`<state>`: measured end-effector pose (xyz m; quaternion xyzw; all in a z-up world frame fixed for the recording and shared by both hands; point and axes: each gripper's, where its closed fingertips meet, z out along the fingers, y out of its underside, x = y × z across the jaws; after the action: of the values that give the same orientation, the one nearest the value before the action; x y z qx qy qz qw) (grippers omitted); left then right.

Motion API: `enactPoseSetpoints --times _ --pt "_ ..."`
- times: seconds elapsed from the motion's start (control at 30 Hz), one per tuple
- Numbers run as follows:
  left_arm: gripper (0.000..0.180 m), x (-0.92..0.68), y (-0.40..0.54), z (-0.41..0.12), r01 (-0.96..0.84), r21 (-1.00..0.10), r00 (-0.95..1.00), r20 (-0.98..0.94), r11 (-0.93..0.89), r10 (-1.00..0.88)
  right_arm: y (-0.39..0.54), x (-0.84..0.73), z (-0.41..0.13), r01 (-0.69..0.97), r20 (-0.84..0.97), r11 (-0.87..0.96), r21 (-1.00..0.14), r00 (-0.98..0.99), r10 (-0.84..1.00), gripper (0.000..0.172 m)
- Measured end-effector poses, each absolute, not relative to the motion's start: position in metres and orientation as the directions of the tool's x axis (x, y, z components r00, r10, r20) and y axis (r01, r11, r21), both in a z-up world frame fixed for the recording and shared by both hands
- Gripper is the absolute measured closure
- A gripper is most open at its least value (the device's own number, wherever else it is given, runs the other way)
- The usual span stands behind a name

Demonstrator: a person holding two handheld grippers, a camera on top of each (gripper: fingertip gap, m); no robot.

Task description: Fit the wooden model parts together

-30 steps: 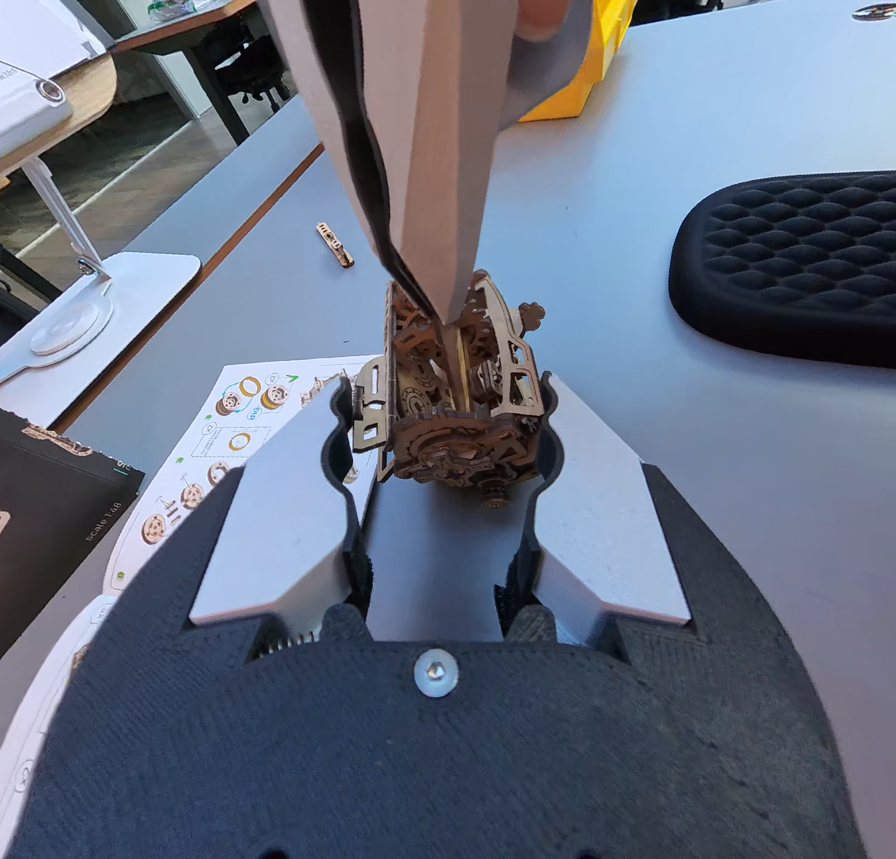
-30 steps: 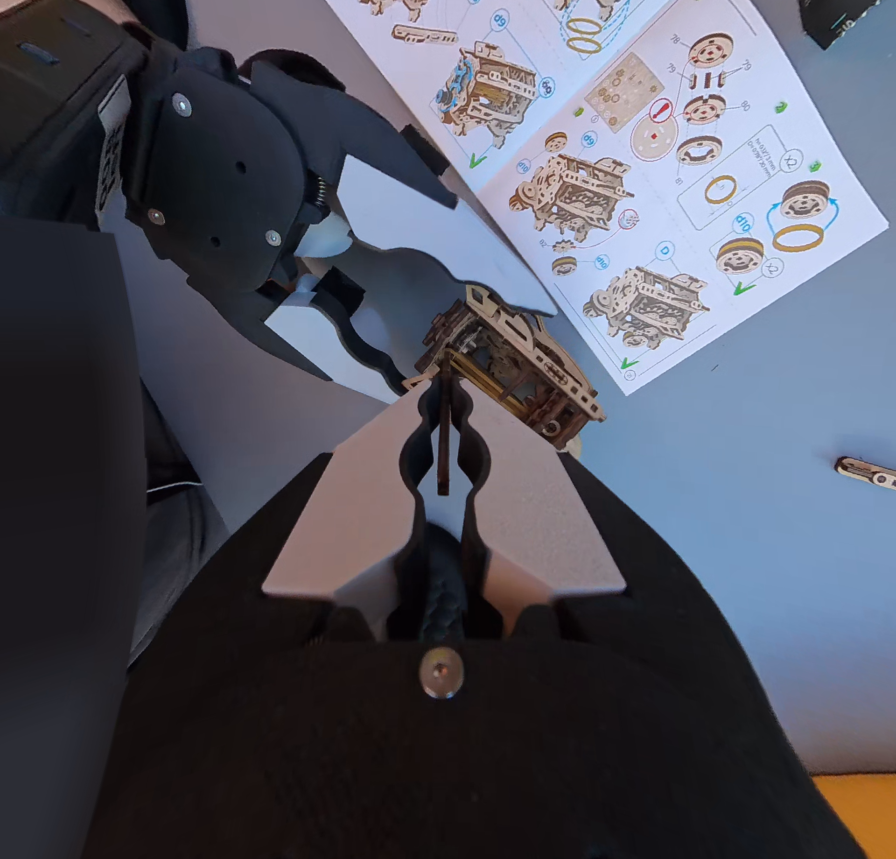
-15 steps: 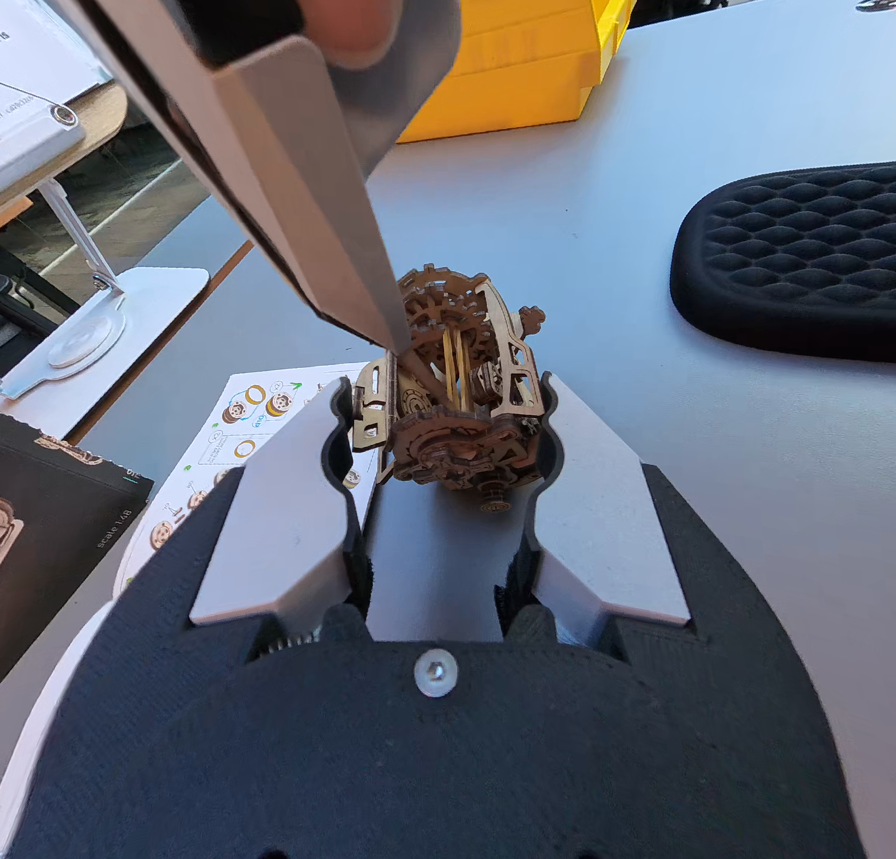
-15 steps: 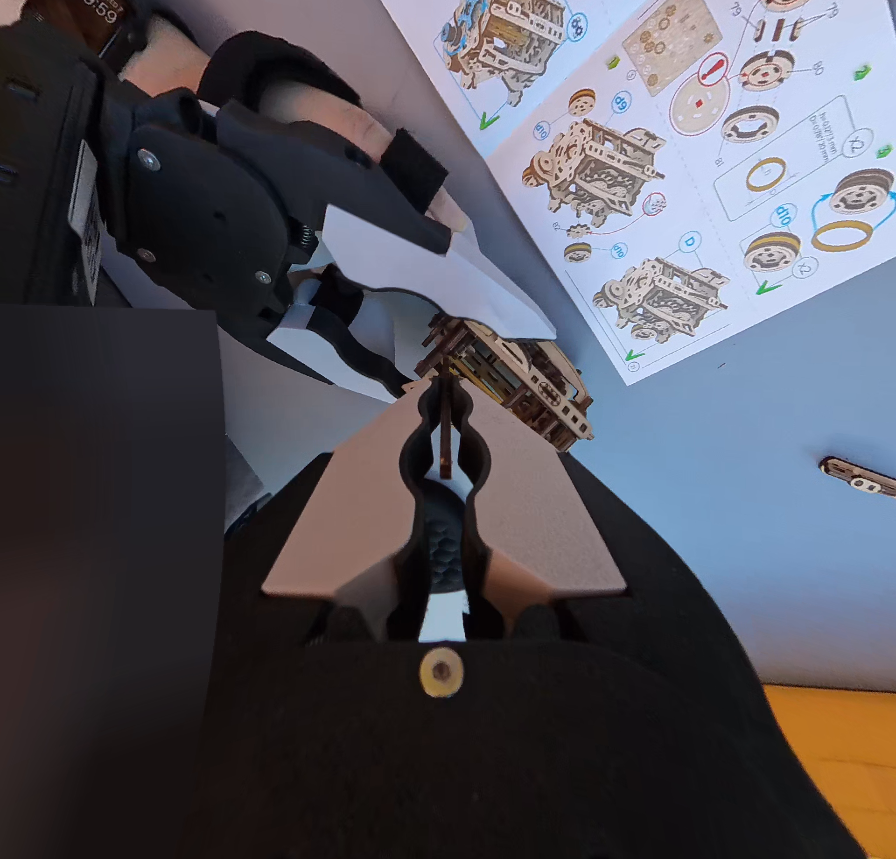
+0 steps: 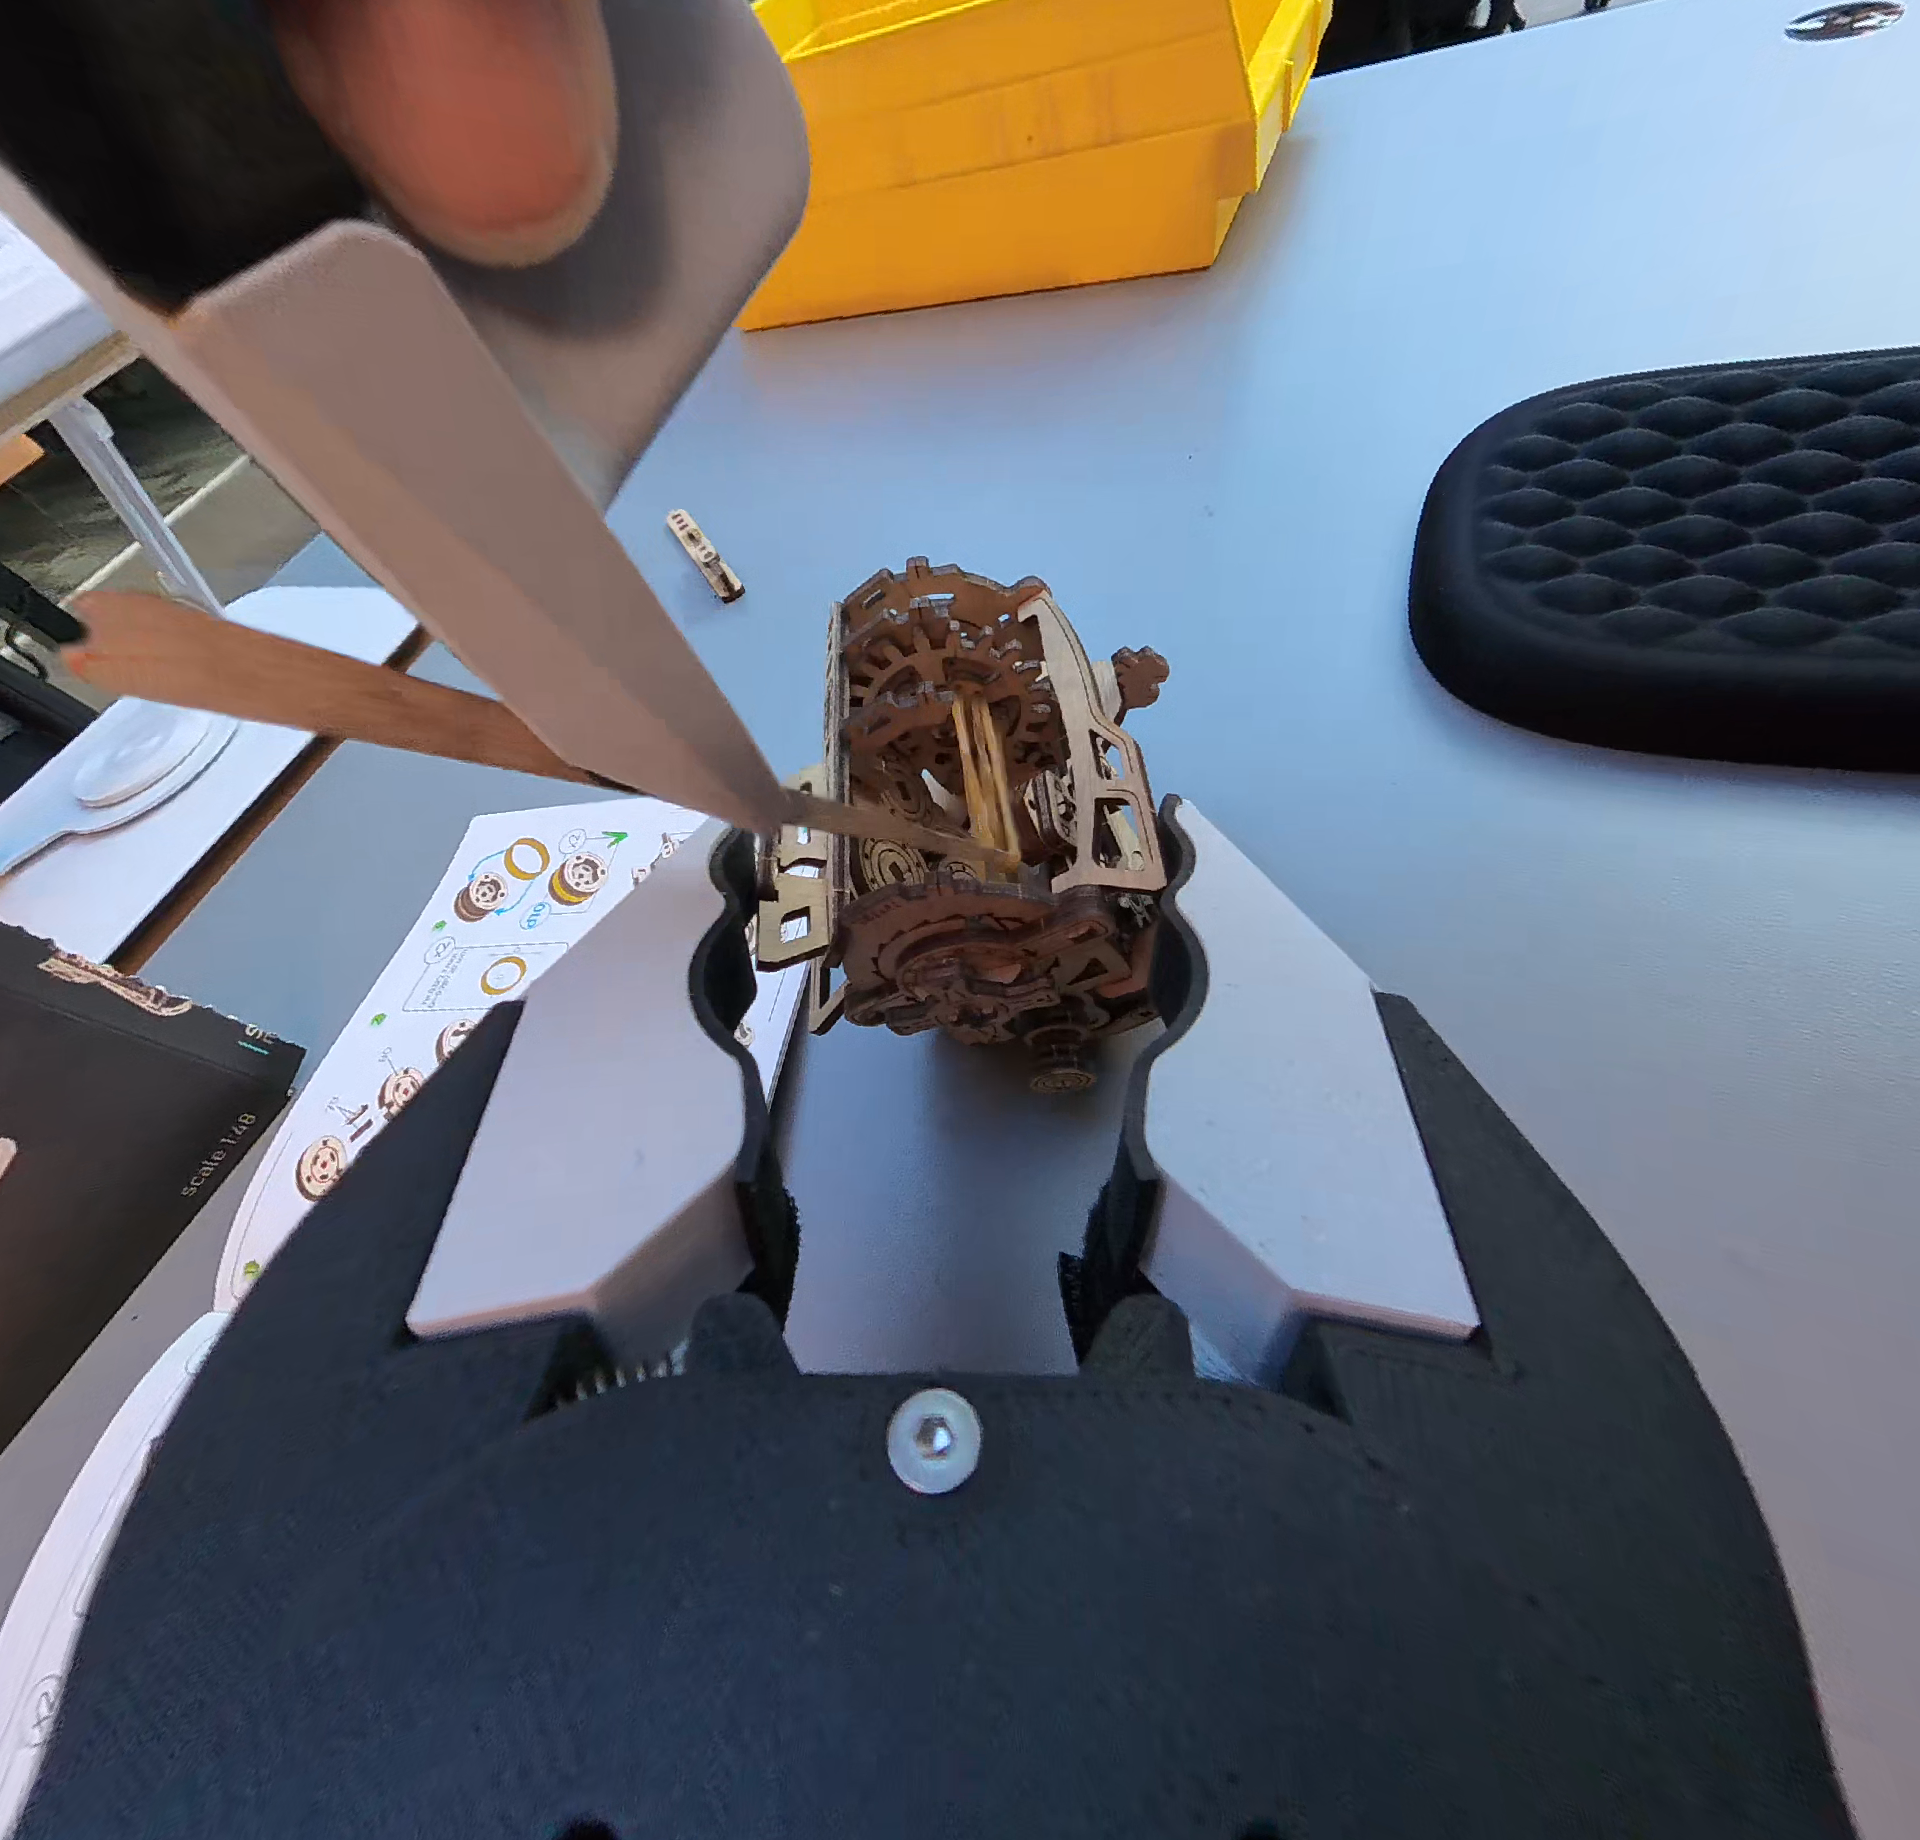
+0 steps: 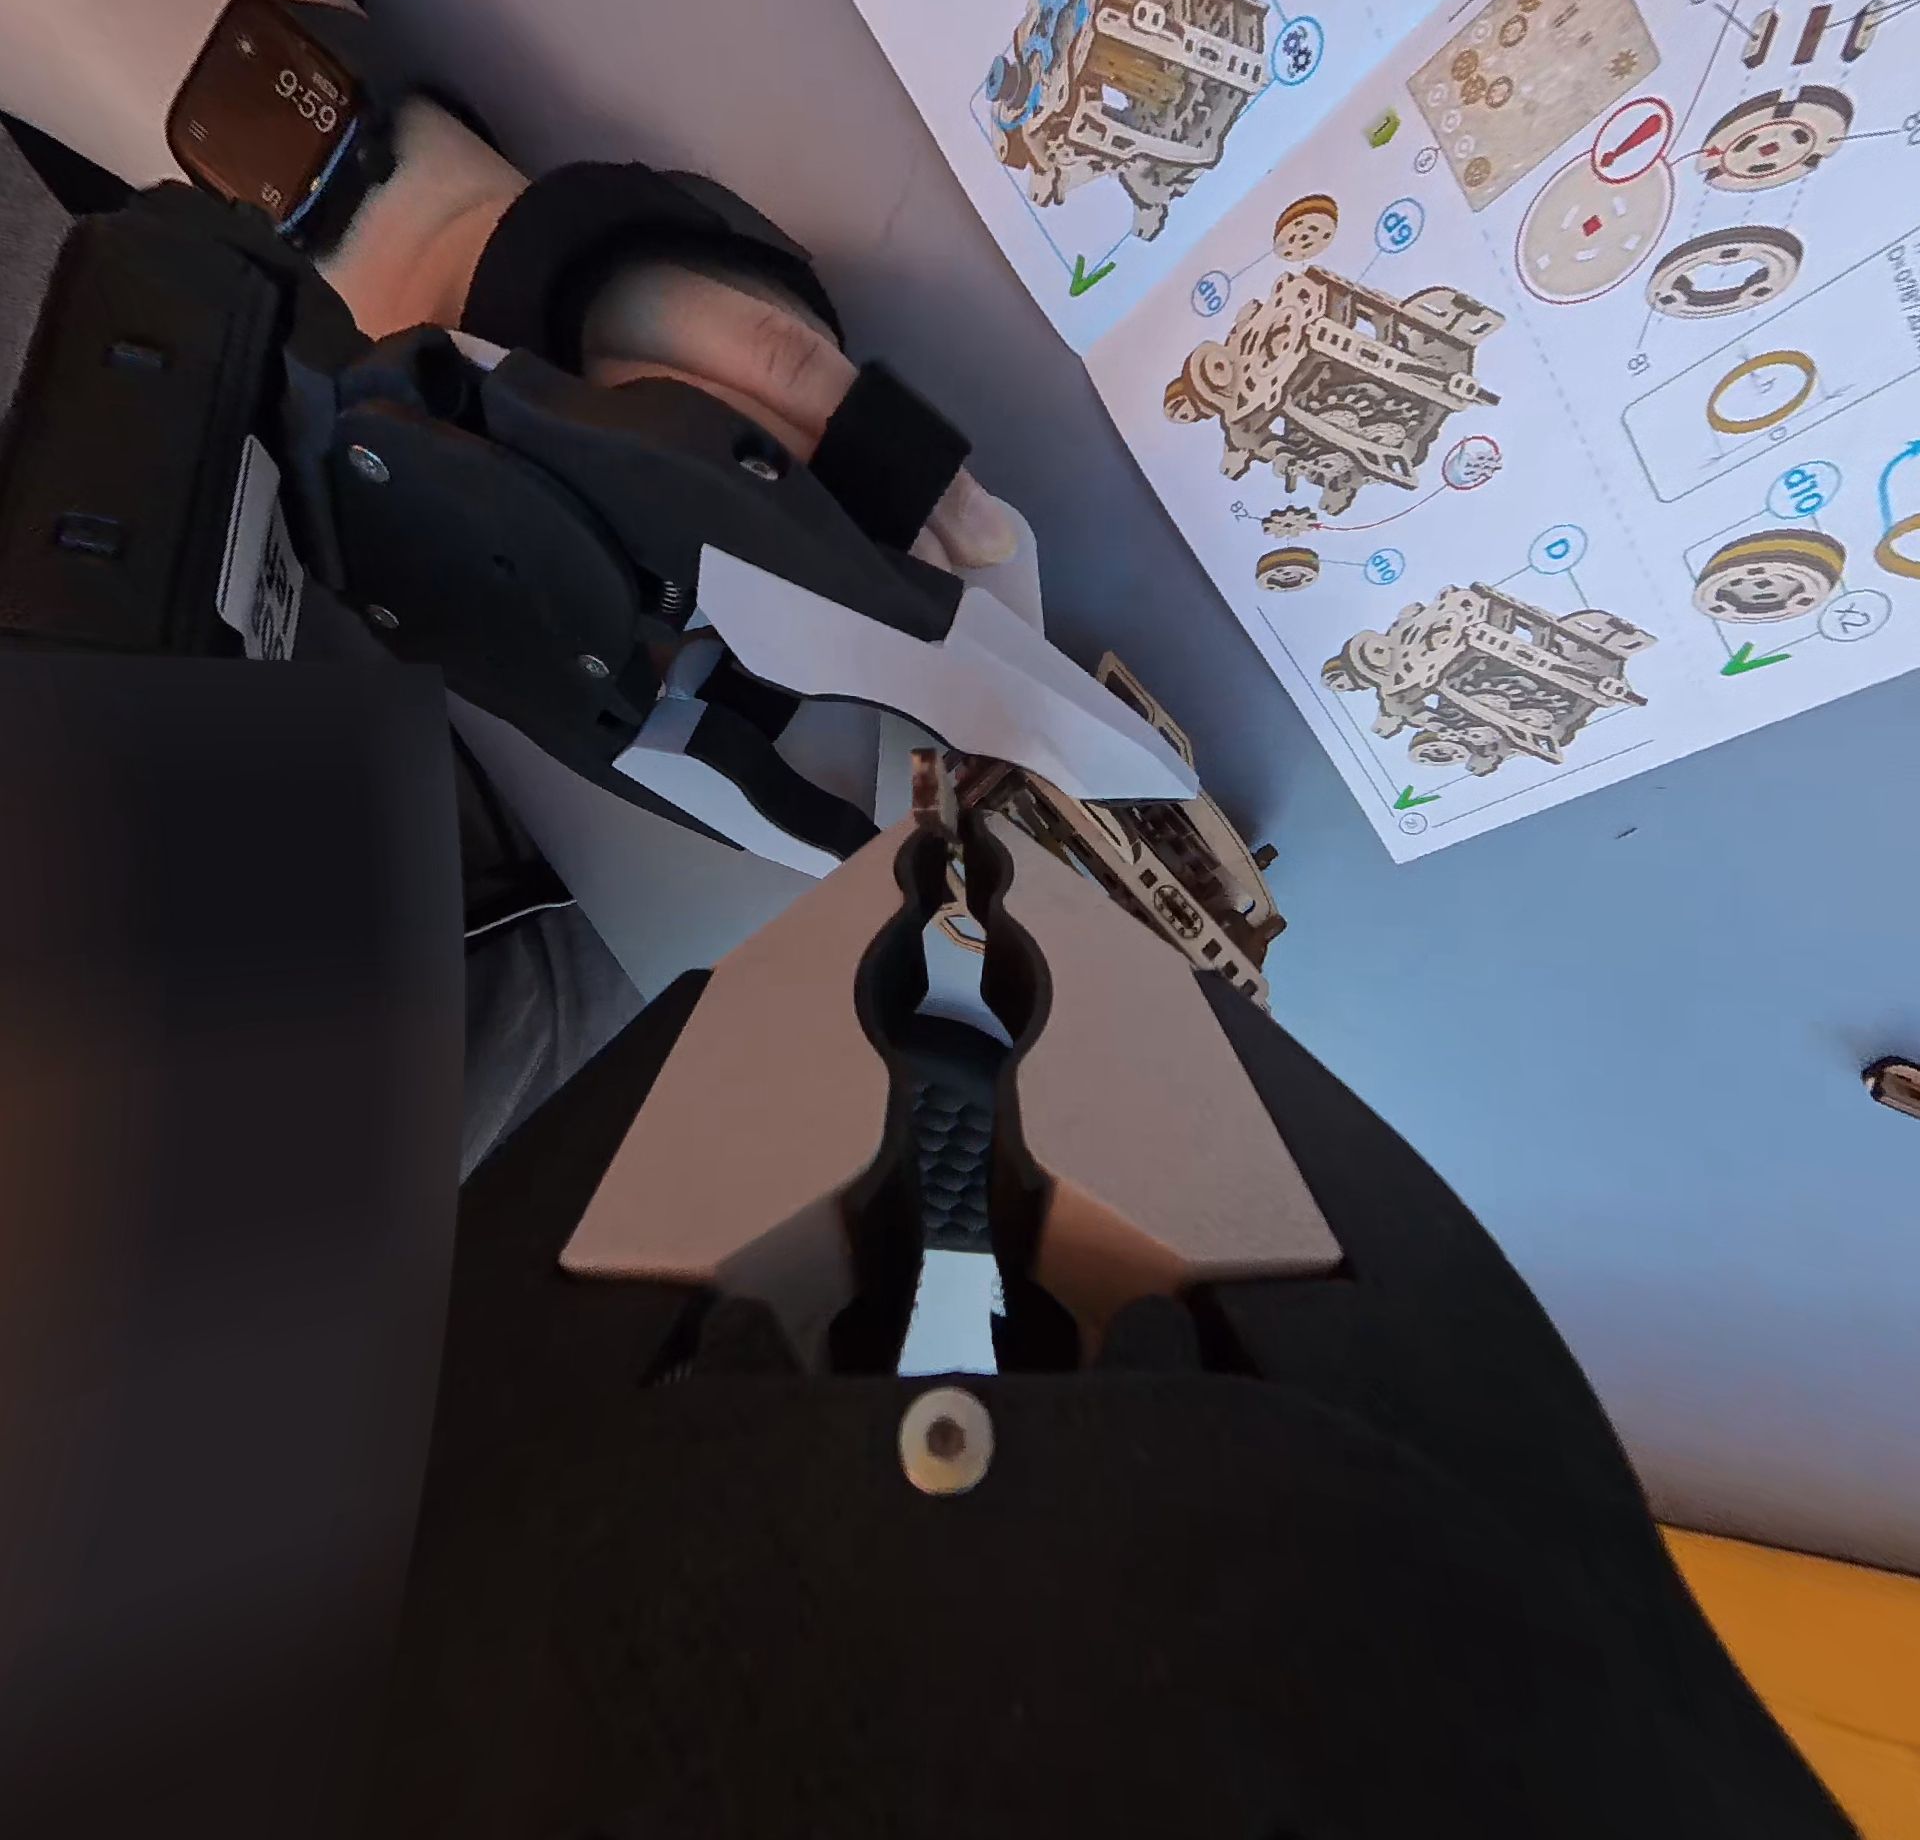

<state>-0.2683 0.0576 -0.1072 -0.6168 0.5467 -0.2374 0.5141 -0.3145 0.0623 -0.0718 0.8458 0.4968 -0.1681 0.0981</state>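
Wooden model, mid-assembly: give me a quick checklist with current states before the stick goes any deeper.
1. Left tool steadying the wooden model: ok, the model sits between its spread fingers, touching both.
2. Right tool holding the thin wooden stick: ok, fingers shut on it.
3. Stick tip inside the frame, at the yellow rubber bands: ok.
4. Tip seated in its slot: cannot tell.
5. Loose small wooden part out of the way on the table: ok.
6. Instruction sheet readable: ok, partly under the left tool.
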Motion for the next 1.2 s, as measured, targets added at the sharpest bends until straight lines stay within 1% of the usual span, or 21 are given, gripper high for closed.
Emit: enactPoseSetpoints --times 0.1,0.23,0.5,0.73,0.93,1.1,1.2 --pt "0.105 -0.268 0.057 -0.107 -0.431 -0.893 0.29 -0.275 0.131 -0.917 0.066 -0.318 -0.07 0.862 -0.395 -0.506 -0.027 0.456 0.798 0.171" --pt "0.106 -0.268 0.057 -0.107 -0.431 -0.893 0.29 -0.275 0.131 -0.917 0.062 -0.32 -0.074 0.856 -0.423 -0.517 -0.02 0.461 0.78 0.171" --pt "0.105 -0.269 0.058 -0.107 -0.427 -0.897 0.294 -0.259 0.116 -0.92 0.069 -0.322 -0.076 0.849 -0.391 -0.523 -0.075 0.458 0.799 0.172" --pt "0.105 -0.269 0.058 -0.107 -0.428 -0.896 0.293 -0.262 0.119 -0.92 0.066 -0.319 -0.078 0.797 -0.426 -0.578 -0.176 0.468 0.775 0.171" --pt "0.106 -0.27 0.058 -0.108 -0.429 -0.896 0.297 -0.259 0.114 -0.919 0.068 -0.323 -0.078 0.713 -0.482 -0.639 -0.287 0.469 0.74 0.171" --pt "0.105 -0.269 0.058 -0.107 -0.43 -0.895 0.293 -0.264 0.12 -0.919 0.068 -0.319 -0.077 0.667 -0.526 -0.666 -0.335 0.454 0.719 0.171" --pt "0.105 -0.269 0.058 -0.108 -0.432 -0.894 0.29 -0.264 0.12 -0.92 0.07 -0.312 -0.077 0.625 -0.546 -0.676 -0.39 0.434 0.716 0.171"
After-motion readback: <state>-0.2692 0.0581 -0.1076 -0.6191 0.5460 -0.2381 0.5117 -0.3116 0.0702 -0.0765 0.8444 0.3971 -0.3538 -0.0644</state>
